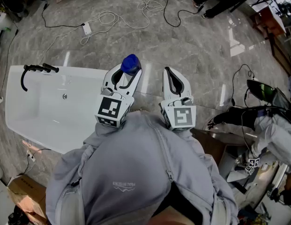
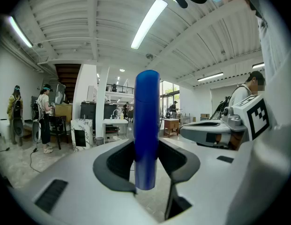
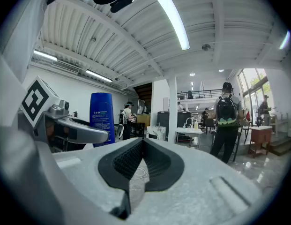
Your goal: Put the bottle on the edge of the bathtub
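The blue bottle (image 1: 130,63) stands upright between the jaws of my left gripper (image 1: 128,73), which is shut on its body. In the left gripper view the bottle (image 2: 146,130) rises straight up from the left gripper (image 2: 146,161) and fills the middle. The white bathtub (image 1: 56,72) lies on the floor to the left, below that gripper, with a black faucet (image 1: 36,69) at its far end. My right gripper (image 1: 172,75) hangs beside the left one, shut and holding nothing. Its own view shows the right gripper (image 3: 143,143) with pads meeting, and the bottle (image 3: 101,117) off to the left.
White cables and a power strip (image 1: 86,28) lie on the marble floor beyond the tub. Another person (image 1: 272,132) crouches at the right with equipment. A cardboard box (image 1: 24,192) sits at the lower left. People and tables stand farther off in the hall.
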